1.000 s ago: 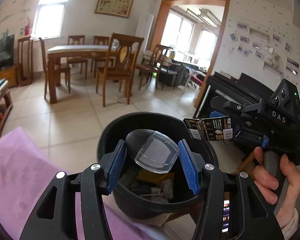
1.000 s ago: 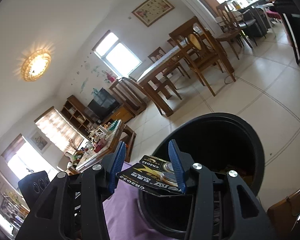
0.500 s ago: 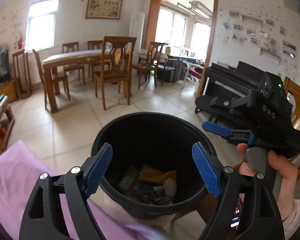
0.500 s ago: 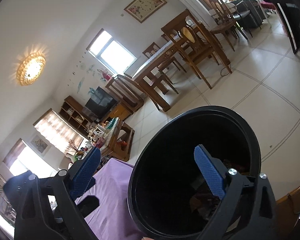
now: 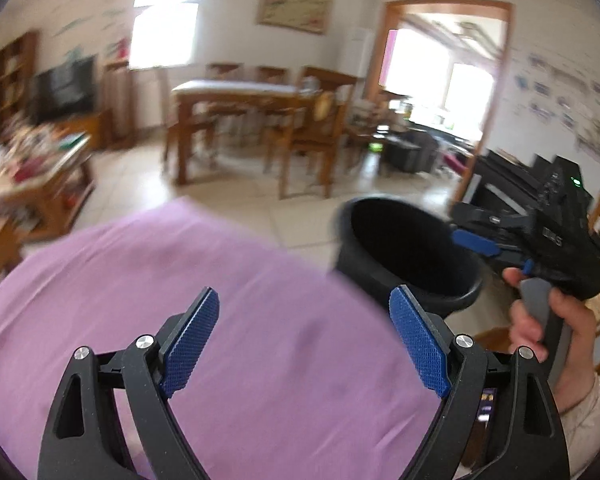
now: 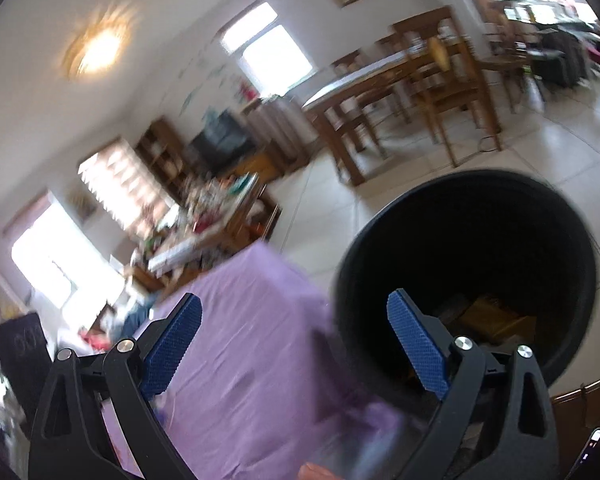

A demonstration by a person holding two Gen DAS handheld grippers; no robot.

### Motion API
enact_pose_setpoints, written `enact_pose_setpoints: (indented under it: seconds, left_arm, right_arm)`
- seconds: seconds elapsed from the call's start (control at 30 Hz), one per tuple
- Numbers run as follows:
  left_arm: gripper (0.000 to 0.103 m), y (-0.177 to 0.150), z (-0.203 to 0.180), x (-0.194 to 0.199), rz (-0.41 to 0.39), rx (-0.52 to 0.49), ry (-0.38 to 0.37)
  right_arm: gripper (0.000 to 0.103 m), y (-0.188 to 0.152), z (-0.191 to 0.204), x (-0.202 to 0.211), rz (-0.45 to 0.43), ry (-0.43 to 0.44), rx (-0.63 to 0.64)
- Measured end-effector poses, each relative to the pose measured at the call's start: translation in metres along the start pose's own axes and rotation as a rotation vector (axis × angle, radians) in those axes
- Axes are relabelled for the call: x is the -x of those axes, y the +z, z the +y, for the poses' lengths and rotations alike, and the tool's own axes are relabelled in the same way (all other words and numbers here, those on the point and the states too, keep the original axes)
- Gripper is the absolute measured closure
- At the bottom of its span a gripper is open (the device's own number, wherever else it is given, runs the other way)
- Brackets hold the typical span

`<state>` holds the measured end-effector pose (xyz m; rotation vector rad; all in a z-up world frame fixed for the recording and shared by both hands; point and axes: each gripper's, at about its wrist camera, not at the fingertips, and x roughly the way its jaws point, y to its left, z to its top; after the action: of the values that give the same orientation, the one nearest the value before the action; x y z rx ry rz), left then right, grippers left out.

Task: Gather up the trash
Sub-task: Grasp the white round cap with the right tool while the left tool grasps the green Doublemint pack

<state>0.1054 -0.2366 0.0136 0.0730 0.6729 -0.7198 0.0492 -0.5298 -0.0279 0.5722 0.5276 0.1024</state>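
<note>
Both claws are empty: the left claw (image 5: 304, 336) is opening, the right claw (image 6: 294, 342) gapes wide. Sweep along the purple-covered desk (image 5: 140, 280), beside the black bin (image 6: 464, 264), for the next scrap.

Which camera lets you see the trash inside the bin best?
The right wrist view. It looks down into the bin, so the trash at the bottom shows, though dim. In the left wrist view the bin sits farther off, and its inside looks all black.
</note>
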Motion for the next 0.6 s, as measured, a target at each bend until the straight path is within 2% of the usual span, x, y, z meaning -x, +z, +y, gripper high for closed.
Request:
enact_pose_setpoints:
  seconds: [0.17,0.23,0.3,0.33,0.37,0.43,0.47,0.5,0.53,0.6]
  left_arm:
    - [0.017,-0.055,0.089,0.047,0.117,0.069,0.168]
    - [0.019,-0.072,0.116,0.052,0.178,0.094,0.193]
    - [0.029,-0.082,0.131,0.049,0.239,0.086,0.196]
    - [0.031,-0.087,0.137,0.046,0.262,0.076,0.195]
    - [0.031,-0.088,0.140,0.042,0.273,0.071,0.195]
    - [0.041,-0.092,0.149,0.037,0.290,0.075,0.195]
    - [0.043,-0.093,0.153,0.038,0.289,0.080,0.192]
    - [0.061,-0.092,0.153,0.041,0.287,0.080,0.188]
    - [0.071,-0.092,0.156,0.042,0.291,0.068,0.194]
    - [0.071,-0.096,0.162,0.046,0.290,0.065,0.200]
  right_arm:
    - [0.011,-0.035,0.075,-0.041,0.162,0.074,0.166]
    - [0.011,-0.048,0.105,-0.056,0.208,0.106,0.221]
    - [0.011,-0.060,0.137,-0.073,0.248,0.126,0.278]
    - [0.012,-0.063,0.146,-0.078,0.259,0.132,0.295]
    - [0.013,-0.067,0.161,-0.085,0.278,0.139,0.322]
    - [0.014,-0.077,0.190,-0.102,0.313,0.142,0.387]
    - [0.019,-0.081,0.197,-0.107,0.324,0.143,0.407]
    - [0.022,-0.085,0.205,-0.113,0.341,0.139,0.429]
    - [0.024,-0.090,0.214,-0.121,0.361,0.131,0.454]
    - [0.030,-0.097,0.225,-0.131,0.385,0.120,0.497]
